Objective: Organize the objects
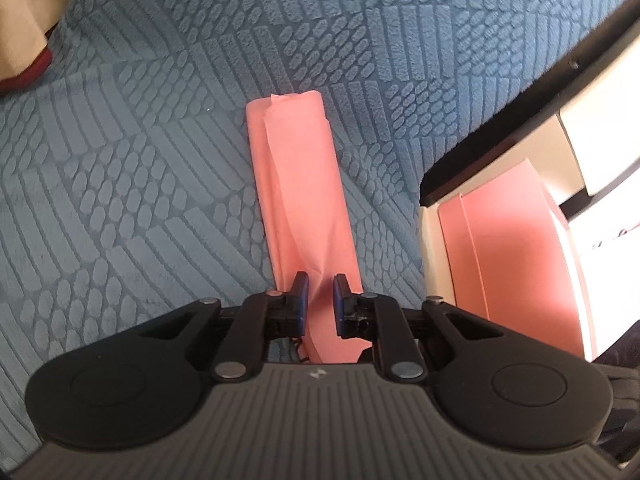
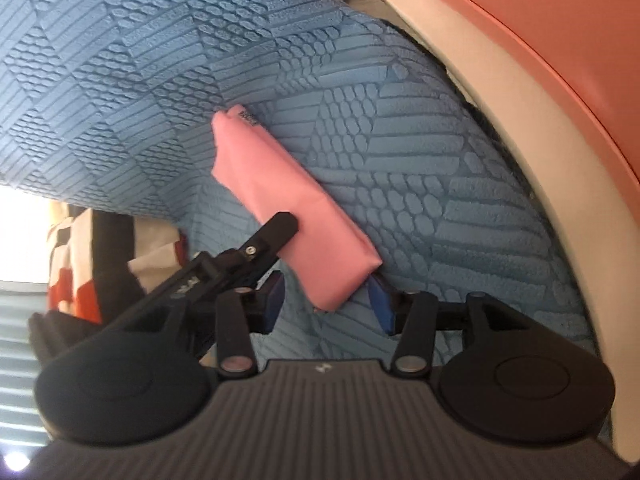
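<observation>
While the left gripper (image 1: pixel 320 294) pinches a raised fold of the pink cloth (image 1: pixel 302 184) at the frame centre, the right gripper (image 2: pixel 326 300) stands half open, its pads not pressing the cloth end (image 2: pixel 280 200). To lift well, keep the fold tight and move slowly toward the box (image 1: pixel 430 264) at right.
</observation>
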Motion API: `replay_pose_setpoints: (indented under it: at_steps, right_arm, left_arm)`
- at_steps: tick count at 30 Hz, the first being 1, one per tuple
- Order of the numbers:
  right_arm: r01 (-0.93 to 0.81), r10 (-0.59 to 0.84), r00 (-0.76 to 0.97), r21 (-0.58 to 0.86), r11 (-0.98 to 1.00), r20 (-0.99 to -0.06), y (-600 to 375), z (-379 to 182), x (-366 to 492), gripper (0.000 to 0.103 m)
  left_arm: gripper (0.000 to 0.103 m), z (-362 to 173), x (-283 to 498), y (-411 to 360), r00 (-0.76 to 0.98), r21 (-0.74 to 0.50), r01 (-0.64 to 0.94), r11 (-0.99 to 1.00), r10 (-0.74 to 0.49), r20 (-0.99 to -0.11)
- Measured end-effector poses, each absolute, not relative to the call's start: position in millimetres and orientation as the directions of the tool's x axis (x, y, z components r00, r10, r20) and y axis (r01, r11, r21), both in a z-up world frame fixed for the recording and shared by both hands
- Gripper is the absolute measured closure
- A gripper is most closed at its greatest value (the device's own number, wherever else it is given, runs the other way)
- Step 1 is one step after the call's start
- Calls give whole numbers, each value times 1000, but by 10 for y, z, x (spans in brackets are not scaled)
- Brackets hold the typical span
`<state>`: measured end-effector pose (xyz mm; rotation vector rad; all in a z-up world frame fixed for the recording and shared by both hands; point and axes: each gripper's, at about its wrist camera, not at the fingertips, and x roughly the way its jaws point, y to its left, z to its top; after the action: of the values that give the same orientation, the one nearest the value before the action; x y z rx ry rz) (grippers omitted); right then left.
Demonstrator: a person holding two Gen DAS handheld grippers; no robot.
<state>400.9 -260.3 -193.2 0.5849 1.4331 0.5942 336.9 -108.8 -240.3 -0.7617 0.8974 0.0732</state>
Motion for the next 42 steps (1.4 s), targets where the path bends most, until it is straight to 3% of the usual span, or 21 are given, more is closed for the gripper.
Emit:
replay_pose_setpoints:
  at_steps: [8,17,29,30,42]
  right_arm:
    - [28,700,110,706,707,-705,-2673,-1952,3965,52]
    - [-67,750,156,751,657,-643,-2637,-1839,3916,54]
    - [-199,669,229,639,743,-707,-2452,-1922,3907,73]
    - [-190,674,230,647,738,-702,-2469,-1945,3913,80]
    - [-187,717,219,693,697,-662,-2472,-1884,3919,86]
  left_arm:
    - [86,-2445,3389,-1047,649,-598,-386,703,-254,-717]
    - [86,-2487,3419,-988,656,-607,-432,667,-229,-719]
    - [86,-2529,3432,-939,662,-614,-452,647,-218,-718]
    - [86,-2530,3433,-945,661,-614,-452,647,-219,-718]
    - [86,-2461,3400,-853,665,-625,-461,630,-221,-714]
